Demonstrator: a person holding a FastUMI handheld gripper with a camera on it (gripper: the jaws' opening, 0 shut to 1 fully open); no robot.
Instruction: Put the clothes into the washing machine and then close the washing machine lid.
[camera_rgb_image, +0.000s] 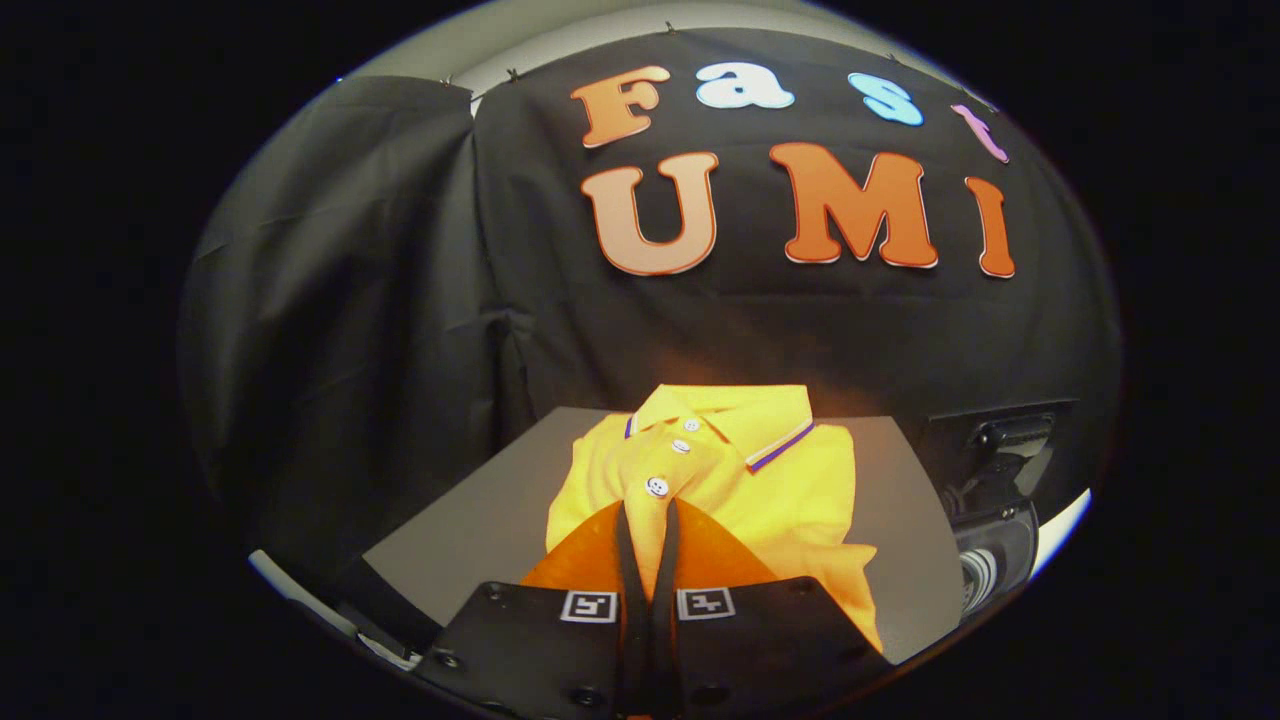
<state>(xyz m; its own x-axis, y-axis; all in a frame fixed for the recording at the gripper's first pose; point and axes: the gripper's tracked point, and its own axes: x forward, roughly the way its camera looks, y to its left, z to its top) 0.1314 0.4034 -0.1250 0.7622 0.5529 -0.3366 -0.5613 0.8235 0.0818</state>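
A folded yellow polo shirt (770, 480) with white buttons and a striped collar lies on a grey table top (470, 520). My gripper (648, 512) is over the shirt's near part, just below the lowest button. Its two fingers stand close together with a narrow strip of yellow fabric pinched between them. To the right, past the table's edge, is the washing machine (990, 500), a dark body with a handle-like part on top and a round, shiny opening lower down. I cannot tell how its lid stands.
Black cloth hangs as the booth wall behind the table and along its left side. A pale rail or edge (300, 595) runs below the table's near left corner. Bare grey table shows to the left and right of the shirt.
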